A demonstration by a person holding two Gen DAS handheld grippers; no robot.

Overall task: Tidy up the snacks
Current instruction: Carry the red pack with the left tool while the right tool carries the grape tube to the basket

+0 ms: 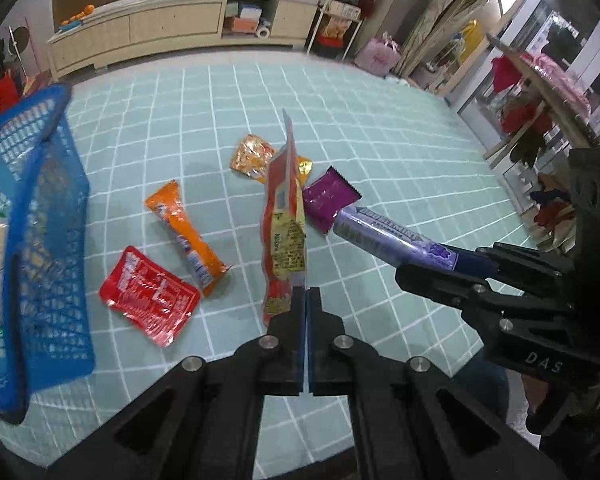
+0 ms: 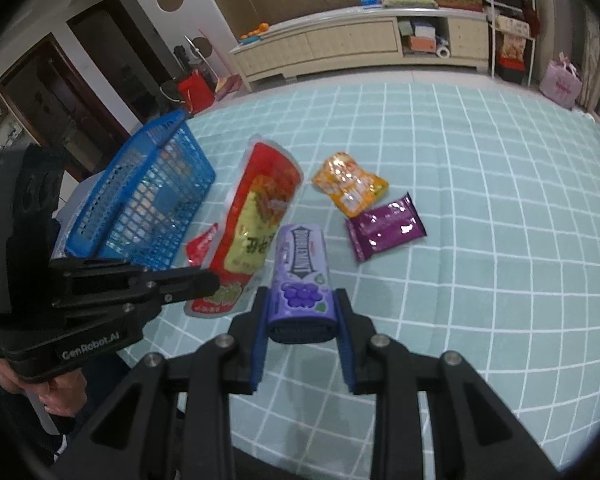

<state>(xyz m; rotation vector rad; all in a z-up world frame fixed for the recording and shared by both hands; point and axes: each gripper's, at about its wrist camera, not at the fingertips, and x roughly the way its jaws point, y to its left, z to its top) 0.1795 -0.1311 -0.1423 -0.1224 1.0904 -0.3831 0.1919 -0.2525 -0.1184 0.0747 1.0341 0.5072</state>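
My left gripper [image 1: 305, 294] is shut on the edge of a tall red and yellow snack pouch [image 1: 285, 220] and holds it upright above the table; the pouch also shows in the right wrist view [image 2: 256, 224]. My right gripper [image 2: 300, 312] is shut on a purple gum box [image 2: 300, 268], which also shows in the left wrist view [image 1: 392, 236]. A blue basket [image 1: 32, 220] stands at the left, with some packets inside. On the cloth lie a red packet [image 1: 150, 294], an orange wrapper [image 1: 188, 236], a yellow-orange packet [image 2: 350, 186] and a purple packet [image 2: 386, 226].
The table carries a teal checked cloth [image 2: 480, 200]. A cream sideboard [image 2: 356, 40] stands along the far wall. Shelves and bags stand at the right [image 1: 376, 56]. The blue basket [image 2: 140, 200] sits near the table's left edge.
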